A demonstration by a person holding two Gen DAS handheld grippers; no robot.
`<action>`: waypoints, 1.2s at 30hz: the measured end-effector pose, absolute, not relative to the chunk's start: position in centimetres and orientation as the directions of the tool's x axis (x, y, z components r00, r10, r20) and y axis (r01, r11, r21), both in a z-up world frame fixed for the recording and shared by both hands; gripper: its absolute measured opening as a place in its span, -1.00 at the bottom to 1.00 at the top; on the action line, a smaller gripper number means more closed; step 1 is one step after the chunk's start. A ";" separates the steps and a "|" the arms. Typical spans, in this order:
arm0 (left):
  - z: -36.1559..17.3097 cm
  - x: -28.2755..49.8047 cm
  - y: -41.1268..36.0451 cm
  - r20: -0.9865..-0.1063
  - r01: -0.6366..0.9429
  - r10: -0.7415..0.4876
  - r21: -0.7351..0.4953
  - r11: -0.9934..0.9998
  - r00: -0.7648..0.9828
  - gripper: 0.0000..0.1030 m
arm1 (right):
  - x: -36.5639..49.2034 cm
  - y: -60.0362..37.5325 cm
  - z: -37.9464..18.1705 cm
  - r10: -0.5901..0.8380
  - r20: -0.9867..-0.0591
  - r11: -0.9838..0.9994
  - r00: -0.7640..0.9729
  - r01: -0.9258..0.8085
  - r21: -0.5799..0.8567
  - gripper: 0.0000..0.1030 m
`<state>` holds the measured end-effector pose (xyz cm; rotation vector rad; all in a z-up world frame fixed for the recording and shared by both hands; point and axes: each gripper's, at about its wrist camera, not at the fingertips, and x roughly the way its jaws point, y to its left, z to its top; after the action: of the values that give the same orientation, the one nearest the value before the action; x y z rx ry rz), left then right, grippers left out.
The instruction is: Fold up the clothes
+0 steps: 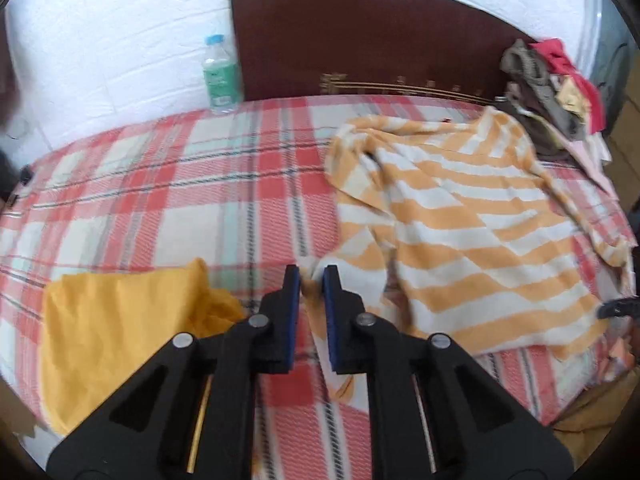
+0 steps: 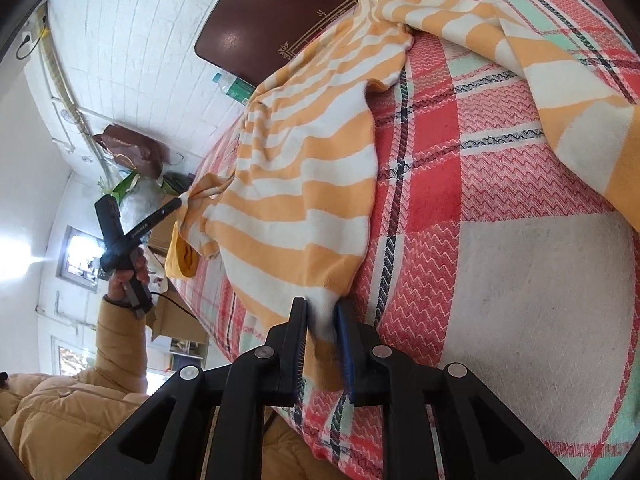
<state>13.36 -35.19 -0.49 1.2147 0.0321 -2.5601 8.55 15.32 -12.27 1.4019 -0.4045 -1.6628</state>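
Left gripper (image 1: 311, 280) is pinching 1 hem corner of the striped shirt (image 1: 460, 216) lying on the plaid bedspread (image 1: 160, 184); right gripper (image 2: 322, 314) is clamping the other. Keeping equal tension should keep the fold square.

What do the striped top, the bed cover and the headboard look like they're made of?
Striped top: soft knit, likely cotton; it drapes and bunches. Bed cover: thick woven plaid, with visible zigzag weave. Headboard: glossy dark brown, lacquered wood or laminate; it reflects light.
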 end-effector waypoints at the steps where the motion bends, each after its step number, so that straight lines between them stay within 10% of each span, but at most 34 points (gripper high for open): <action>1: -0.6 13.1 -35.7 -0.757 0.324 -0.312 0.140 -0.936 -0.574 -0.72 | 8.5 15.3 -12.3 -0.788 -0.614 -0.544 0.043 0.419 0.727 -0.63; 4: -1.1 14.0 -36.3 -0.773 0.260 -0.105 -0.079 -0.962 -0.626 -0.59 | 8.6 15.1 -12.2 -0.788 -0.614 -0.543 0.039 0.427 0.723 -0.55; 8: -2.2 17.4 -32.8 -0.723 0.042 0.131 -0.216 -0.975 -0.678 0.35 | 8.8 15.1 -11.8 -0.791 -0.611 -0.535 0.034 0.447 0.717 -0.40; 19: -8.1 17.1 -27.5 -0.789 -0.050 0.260 -0.280 -0.959 -0.557 0.36 | 9.9 14.8 -11.4 -0.784 -0.619 -0.519 0.043 0.503 0.691 -0.15; 21: -8.2 16.4 -27.7 -0.783 -0.048 0.274 -0.299 -0.953 -0.559 0.33 | 10.2 14.8 -11.4 -0.781 -0.623 -0.518 0.043 0.512 0.685 -0.11; 26: -8.7 14.7 -27.4 -0.786 -0.040 0.307 -0.339 -0.940 -0.536 -0.70 | 10.9 14.4 -11.4 -0.777 -0.628 -0.514 0.039 0.537 0.669 -0.10; 29: -7.8 15.1 -26.8 -0.776 -0.067 0.344 -0.366 -0.928 -0.529 -0.77 | 10.9 14.5 -10.9 -0.800 -0.599 -0.488 0.039 0.539 0.687 -0.29; 31: -6.6 15.8 -26.5 -0.754 -0.097 0.386 -0.399 -0.912 -0.532 -0.79 | 10.9 14.5 -10.5 -0.814 -0.579 -0.471 0.038 0.540 0.698 -0.78; 36: -2.3 18.3 -27.3 -0.668 -0.155 0.493 -0.499 -0.852 -0.557 -0.79 | 10.7 15.3 -8.9 -0.864 -0.502 -0.412 0.027 0.535 0.737 -0.84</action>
<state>18.33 -27.35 -2.30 1.5455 0.7020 -3.0845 10.75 15.33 -8.88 1.1928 -0.3975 -1.6268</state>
